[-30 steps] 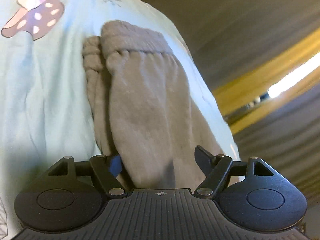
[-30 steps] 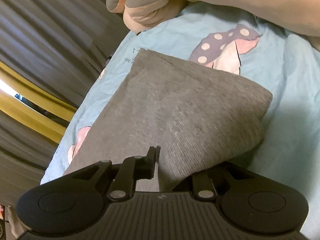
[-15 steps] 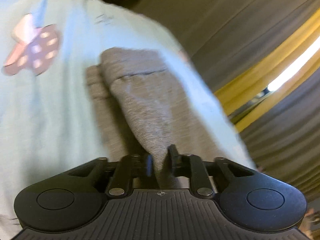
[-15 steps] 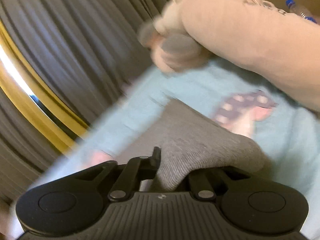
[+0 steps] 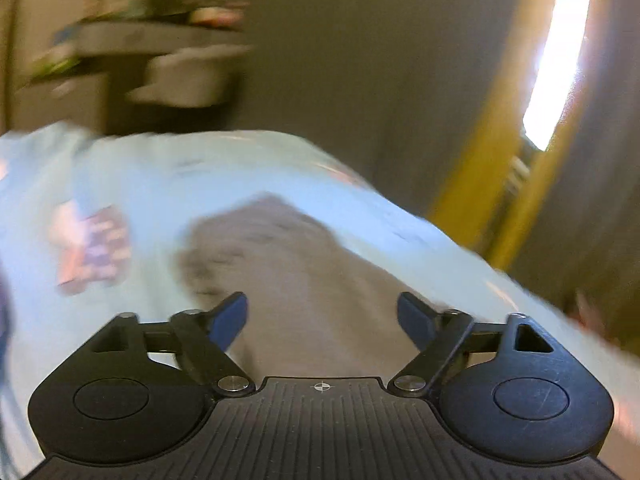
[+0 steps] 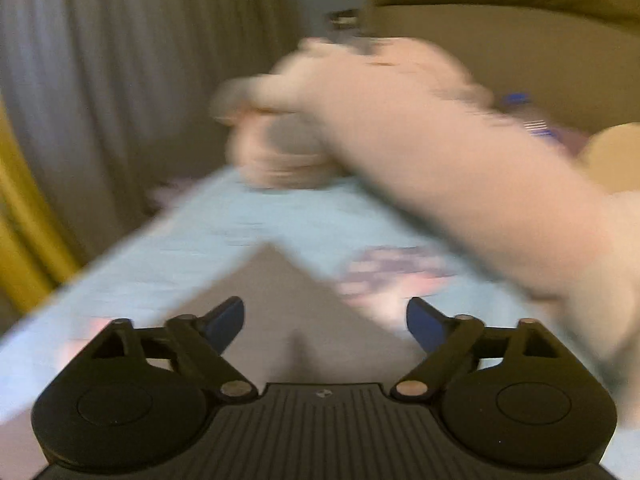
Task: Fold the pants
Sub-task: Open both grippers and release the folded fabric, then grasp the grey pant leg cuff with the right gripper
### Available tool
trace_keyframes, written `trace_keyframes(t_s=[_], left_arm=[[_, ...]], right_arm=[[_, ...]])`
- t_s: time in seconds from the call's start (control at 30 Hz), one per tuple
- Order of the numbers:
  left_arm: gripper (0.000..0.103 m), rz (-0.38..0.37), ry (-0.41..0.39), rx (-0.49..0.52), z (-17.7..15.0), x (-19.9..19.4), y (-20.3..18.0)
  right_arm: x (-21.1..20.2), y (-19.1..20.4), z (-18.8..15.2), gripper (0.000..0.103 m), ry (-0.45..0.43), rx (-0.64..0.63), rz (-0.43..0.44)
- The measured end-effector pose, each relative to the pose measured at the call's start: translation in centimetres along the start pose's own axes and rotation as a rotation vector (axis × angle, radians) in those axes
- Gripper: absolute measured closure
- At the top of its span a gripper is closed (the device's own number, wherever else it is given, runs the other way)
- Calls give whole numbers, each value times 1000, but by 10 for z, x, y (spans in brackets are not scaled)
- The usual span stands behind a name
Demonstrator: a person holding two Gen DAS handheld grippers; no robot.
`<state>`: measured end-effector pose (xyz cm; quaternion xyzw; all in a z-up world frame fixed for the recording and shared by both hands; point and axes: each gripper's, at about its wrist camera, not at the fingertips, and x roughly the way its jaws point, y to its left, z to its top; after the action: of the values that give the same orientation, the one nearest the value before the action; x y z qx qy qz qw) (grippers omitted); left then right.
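The grey pants (image 5: 304,280) lie on the light blue sheet (image 5: 140,176), blurred by motion. My left gripper (image 5: 322,318) is open, its jaws wide apart just above the near part of the pants, holding nothing. In the right wrist view a folded corner of the grey pants (image 6: 276,300) points away from me on the sheet (image 6: 224,232). My right gripper (image 6: 324,320) is open and empty over that corner. The person's left forearm and hand (image 6: 420,152) cross the right wrist view above the sheet.
The sheet has pink and purple cartoon prints (image 5: 92,248) (image 6: 392,272). Grey curtains (image 6: 100,80) and a yellow strip with a bright window (image 5: 556,64) stand behind the bed. A blurred shelf with clutter (image 5: 160,48) is at the far left.
Both grippers have let go of the pants and opened wide. Both have pulled back and tilted up, so the pants look smaller and lie flat on the sheet.
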<state>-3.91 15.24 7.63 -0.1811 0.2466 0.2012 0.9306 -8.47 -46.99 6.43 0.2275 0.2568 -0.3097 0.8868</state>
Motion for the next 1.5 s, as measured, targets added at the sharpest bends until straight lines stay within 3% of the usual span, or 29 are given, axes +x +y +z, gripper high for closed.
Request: trace_keyframes(t_s=[0.1,0.17,0.3,0.37,0.43,0.5,0.53,0.67,0.83,0.97,1.07,1.17,1.33,1.43,1.5], left_arm=[[8,-59,82,135,-21,23,-46],[8,-78,172,201,-36,45,-67],[5,119,233,291,-57,81,-71],[6,177,220,196,-51,85,-54],[6,247,178,162,-42,86,-44],[7,329,138,202,-37,84,-45],[7,336,131,229,-36,82,-47],[7,248,139,312,-38,71,-64],[6,126,85,525,-54,58,-130],[6,13,130,551,-69,81,-169],[4,81,164,622,-85,109,-182],[0,112,123,604,-81,115,-175],[1,309,62,632,-62,107,-149],[1,241,130,558,-51,84,-124],[1,142,194,456,-53,66,-111]], right_arm=[[9,43,-20,12,80,-76,158],[22,69,-43,12,182,-119,251],[52,98,-63,12,377,-190,275],[64,97,-65,9,441,-191,255],[75,96,-69,5,501,-184,245],[77,100,-70,4,504,-196,242],[79,103,-72,4,504,-207,231],[83,116,-79,4,465,-236,179],[85,120,-82,4,420,-225,143],[89,124,-84,4,413,-238,129],[91,124,-84,4,404,-227,130],[95,124,-84,4,395,-218,128],[100,122,-83,4,381,-194,135],[101,120,-82,4,380,-180,141],[100,120,-82,4,383,-184,143]])
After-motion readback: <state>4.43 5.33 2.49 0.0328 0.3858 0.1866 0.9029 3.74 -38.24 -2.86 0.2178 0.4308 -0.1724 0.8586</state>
